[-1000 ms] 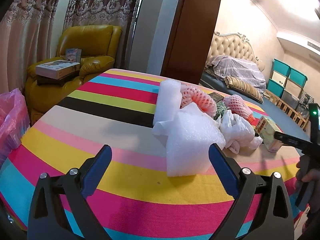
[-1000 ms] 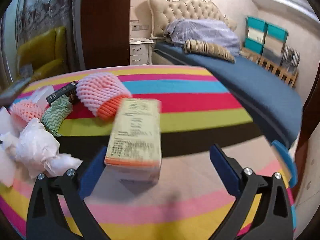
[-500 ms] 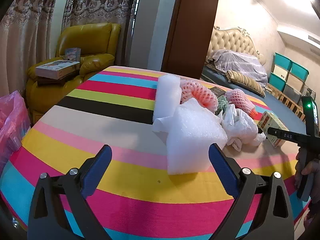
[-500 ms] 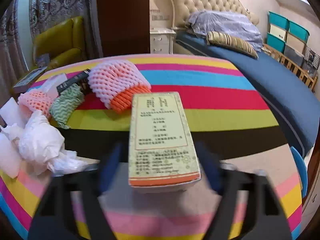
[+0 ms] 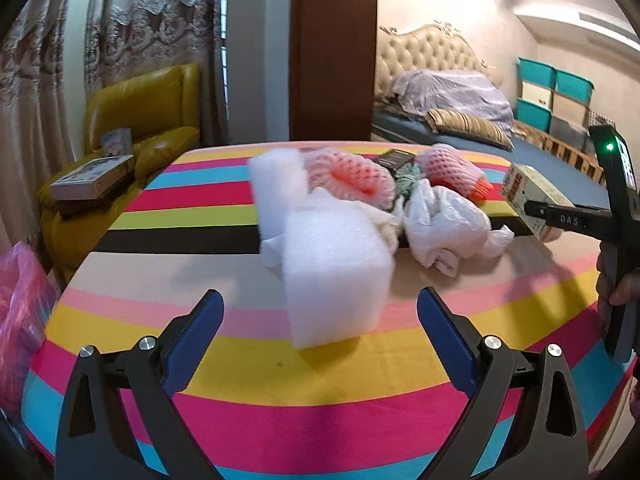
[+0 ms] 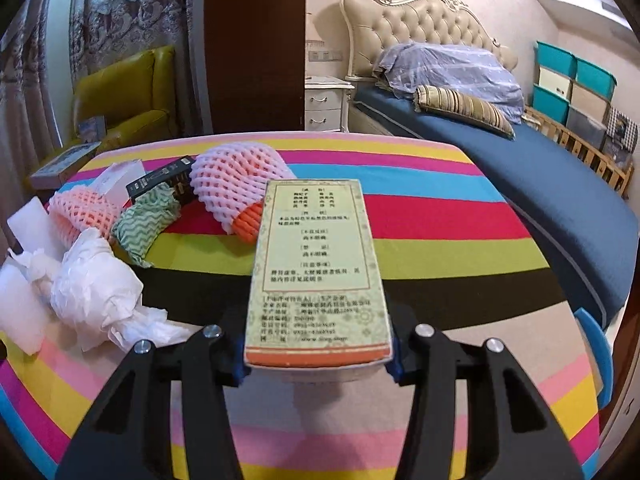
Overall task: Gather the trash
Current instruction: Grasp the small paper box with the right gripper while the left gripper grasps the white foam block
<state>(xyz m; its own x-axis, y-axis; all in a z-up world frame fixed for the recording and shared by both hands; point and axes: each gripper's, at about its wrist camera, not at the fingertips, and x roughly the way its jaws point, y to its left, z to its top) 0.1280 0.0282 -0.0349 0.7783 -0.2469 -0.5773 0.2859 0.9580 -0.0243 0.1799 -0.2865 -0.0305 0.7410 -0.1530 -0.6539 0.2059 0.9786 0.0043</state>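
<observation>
Striped worktop [image 5: 200, 336] holds most trash uncollected; right hand-held gripper [image 6: 318, 354] clamps the carton [image 6: 316, 272], left hand-held gripper [image 5: 320, 340] gapes before foam [image 5: 336, 272].

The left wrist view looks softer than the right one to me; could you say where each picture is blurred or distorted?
Left wrist view: the white foam block and the trash behind it are smeared, edges bowed by fisheye. Right wrist view: the printed box reads sharp in the right gripper; the bed curves strongly.

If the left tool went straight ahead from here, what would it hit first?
Most likely the white foam block, which lies on the striped table just ahead, between the open left tool's fingers. Depth is hard to judge.
</observation>
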